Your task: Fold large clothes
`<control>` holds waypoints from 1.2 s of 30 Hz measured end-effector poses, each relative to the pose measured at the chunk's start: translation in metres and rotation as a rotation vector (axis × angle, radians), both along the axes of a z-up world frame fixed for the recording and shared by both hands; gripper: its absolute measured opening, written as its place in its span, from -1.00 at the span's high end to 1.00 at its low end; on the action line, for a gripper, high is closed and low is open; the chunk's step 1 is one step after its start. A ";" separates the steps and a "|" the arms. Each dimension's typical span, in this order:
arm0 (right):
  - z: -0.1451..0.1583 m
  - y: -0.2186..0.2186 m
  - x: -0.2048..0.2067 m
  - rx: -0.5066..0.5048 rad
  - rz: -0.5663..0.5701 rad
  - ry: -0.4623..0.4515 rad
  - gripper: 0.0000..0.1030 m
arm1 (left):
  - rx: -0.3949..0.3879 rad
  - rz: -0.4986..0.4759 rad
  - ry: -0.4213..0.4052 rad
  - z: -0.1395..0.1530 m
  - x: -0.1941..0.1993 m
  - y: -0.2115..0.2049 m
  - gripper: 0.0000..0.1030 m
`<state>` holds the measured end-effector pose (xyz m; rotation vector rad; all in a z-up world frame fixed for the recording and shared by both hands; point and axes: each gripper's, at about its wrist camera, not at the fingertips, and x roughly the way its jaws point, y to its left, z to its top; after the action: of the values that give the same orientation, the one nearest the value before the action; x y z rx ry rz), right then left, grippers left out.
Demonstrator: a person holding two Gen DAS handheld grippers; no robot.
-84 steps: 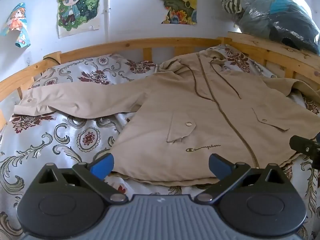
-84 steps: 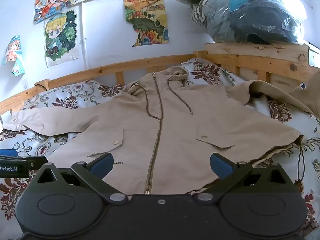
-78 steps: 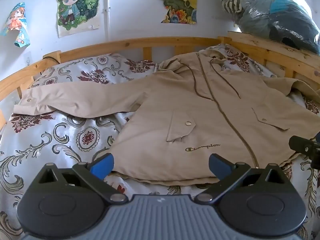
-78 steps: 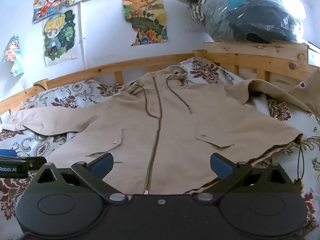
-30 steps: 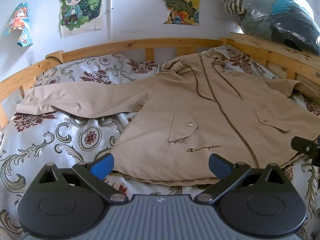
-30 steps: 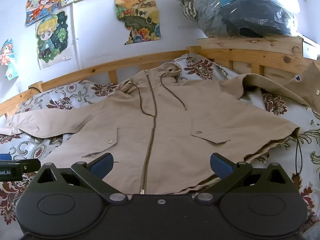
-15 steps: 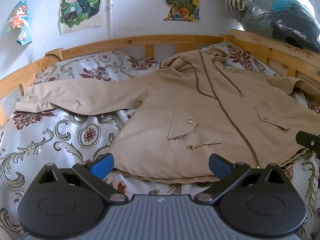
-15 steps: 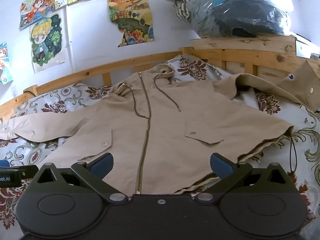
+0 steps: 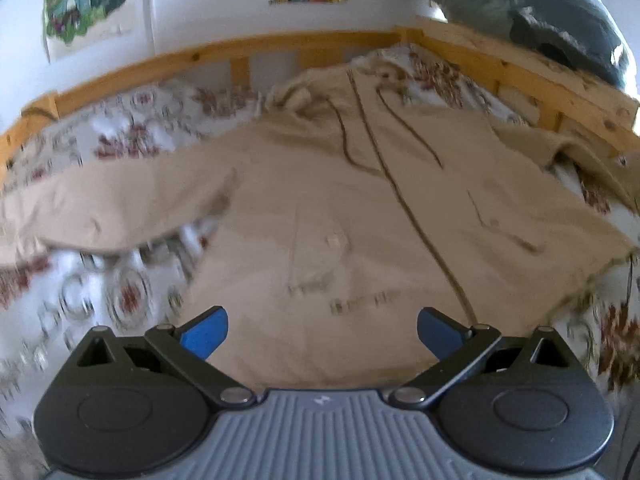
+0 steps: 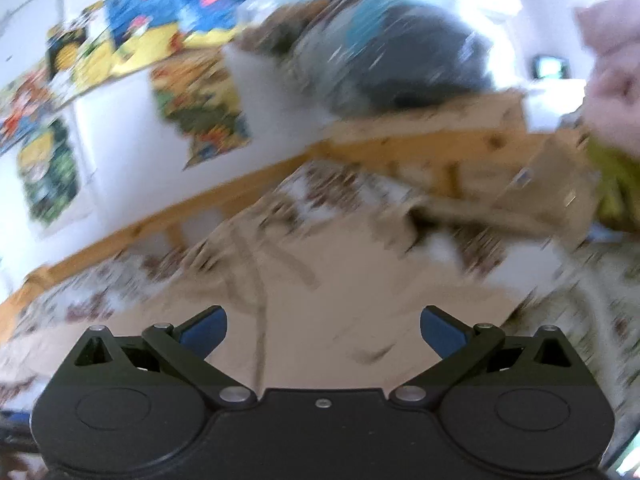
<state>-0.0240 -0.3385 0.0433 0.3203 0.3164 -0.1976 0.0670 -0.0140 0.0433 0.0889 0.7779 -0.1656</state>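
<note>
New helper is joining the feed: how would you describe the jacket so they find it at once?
Look at the wooden-railed bed with the floral sheet. Spread flat across it, front up, lies the jacket: plain beige, with a dark central zipper and hood drawstrings, the only unpatterned cloth there.
</note>
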 end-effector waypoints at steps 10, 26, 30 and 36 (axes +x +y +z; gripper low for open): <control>-0.022 -0.099 0.048 0.110 -0.548 -0.051 -0.99 | -0.028 -0.101 -0.189 0.033 0.057 -0.053 -0.99; -0.081 -0.169 0.093 0.091 -0.805 -0.059 -0.09 | 0.010 -0.071 0.005 -0.027 0.073 -0.037 -0.99; -0.085 -0.172 0.096 0.153 -0.768 -0.048 -0.02 | 0.020 -0.039 0.013 -0.024 0.076 -0.031 -0.99; -0.082 -0.168 0.096 0.117 -0.775 -0.045 0.68 | 0.032 -0.045 -0.002 -0.019 0.070 -0.032 -0.99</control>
<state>0.0719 -0.5068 -0.0383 0.5536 0.1459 -0.9344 0.1366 -0.0463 0.0243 0.1367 0.7775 -0.1955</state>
